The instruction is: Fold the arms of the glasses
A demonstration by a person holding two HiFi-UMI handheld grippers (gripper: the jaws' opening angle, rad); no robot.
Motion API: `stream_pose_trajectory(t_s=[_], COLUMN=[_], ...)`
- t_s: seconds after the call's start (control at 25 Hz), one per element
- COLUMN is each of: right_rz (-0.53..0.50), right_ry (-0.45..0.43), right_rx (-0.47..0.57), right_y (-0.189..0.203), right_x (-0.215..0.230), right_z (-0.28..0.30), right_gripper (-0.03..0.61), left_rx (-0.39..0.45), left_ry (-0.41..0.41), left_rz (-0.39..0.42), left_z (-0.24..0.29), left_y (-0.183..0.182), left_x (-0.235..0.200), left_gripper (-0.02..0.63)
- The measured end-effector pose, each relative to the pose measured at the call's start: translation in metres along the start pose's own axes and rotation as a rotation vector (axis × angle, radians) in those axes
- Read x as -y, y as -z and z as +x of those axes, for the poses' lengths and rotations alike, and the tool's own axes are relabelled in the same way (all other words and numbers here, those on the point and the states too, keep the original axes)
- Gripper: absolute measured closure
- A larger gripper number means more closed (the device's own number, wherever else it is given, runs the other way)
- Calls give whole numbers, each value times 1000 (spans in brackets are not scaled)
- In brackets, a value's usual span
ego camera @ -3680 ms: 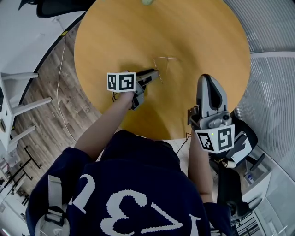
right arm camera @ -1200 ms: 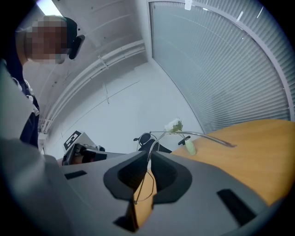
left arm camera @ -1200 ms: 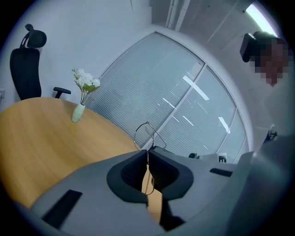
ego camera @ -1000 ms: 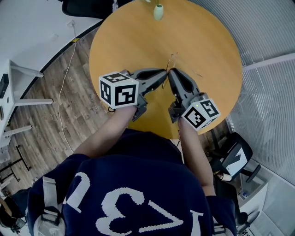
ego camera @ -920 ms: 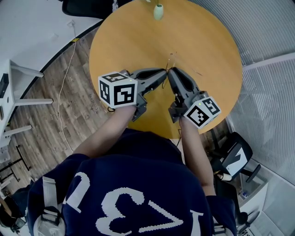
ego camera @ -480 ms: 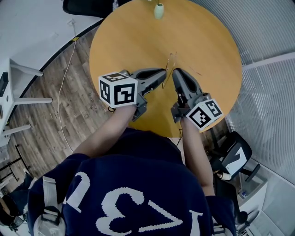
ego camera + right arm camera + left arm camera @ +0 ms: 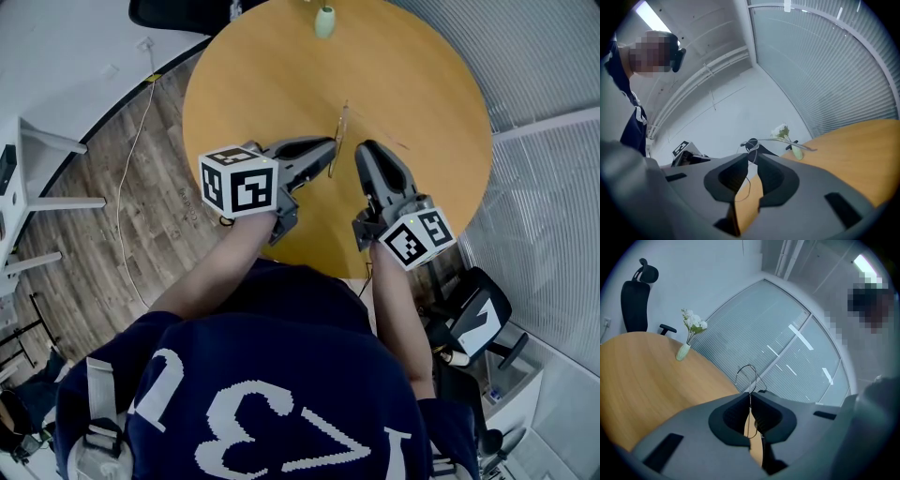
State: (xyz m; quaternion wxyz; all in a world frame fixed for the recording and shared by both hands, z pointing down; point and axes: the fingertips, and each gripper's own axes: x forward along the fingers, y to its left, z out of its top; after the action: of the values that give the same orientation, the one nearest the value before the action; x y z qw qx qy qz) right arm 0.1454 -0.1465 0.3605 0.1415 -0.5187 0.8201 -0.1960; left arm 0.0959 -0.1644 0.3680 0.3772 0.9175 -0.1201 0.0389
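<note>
Wire glasses (image 7: 341,120) point away, clamped in left tool (image 7: 330,144); right tool (image 7: 361,148) just opening, empty.

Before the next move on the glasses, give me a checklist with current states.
1. Left gripper shut on glasses: ok.
2. Right gripper released: ok; jaws have just been opening, glasses between them, unpressed.
3. Both arms folded: not ok; one arm juts out.
4. Vase out of the way: ok, at the table's far edge.
5. Glasses lifted off table: cannot tell.
</note>
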Motion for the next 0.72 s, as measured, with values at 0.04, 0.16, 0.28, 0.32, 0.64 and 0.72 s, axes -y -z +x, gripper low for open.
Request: stream_pose_trajectory(t_s=[0.04, 0.16, 0.28, 0.32, 0.64, 0.72], right_rz=[-21, -78, -206, -275, -777, -876], right_ry=[24, 120, 215, 238, 175, 181], right_rx=[-12, -64, -100, -106, -243, -319], right_y=[1, 6, -1, -8, -33, -27], right_x=[5, 23, 41, 44, 13, 13], right_z=[-6, -21, -32, -35, -17, -14], right_gripper=[504, 477, 443, 442, 439, 444], left_rx=[6, 22, 29, 29, 3, -2], left_ry=[-6, -19, -25, -27, -20, -22], left_rz=[2, 5, 9, 10, 14, 24], left_z=[-1, -6, -11, -12, -11, -11], left_y=[-1, -8, -14, -15, -7, -7], left_x=[-1, -4, -9, -10, -8, -8], left_gripper=[589, 589, 589, 589, 589, 589])
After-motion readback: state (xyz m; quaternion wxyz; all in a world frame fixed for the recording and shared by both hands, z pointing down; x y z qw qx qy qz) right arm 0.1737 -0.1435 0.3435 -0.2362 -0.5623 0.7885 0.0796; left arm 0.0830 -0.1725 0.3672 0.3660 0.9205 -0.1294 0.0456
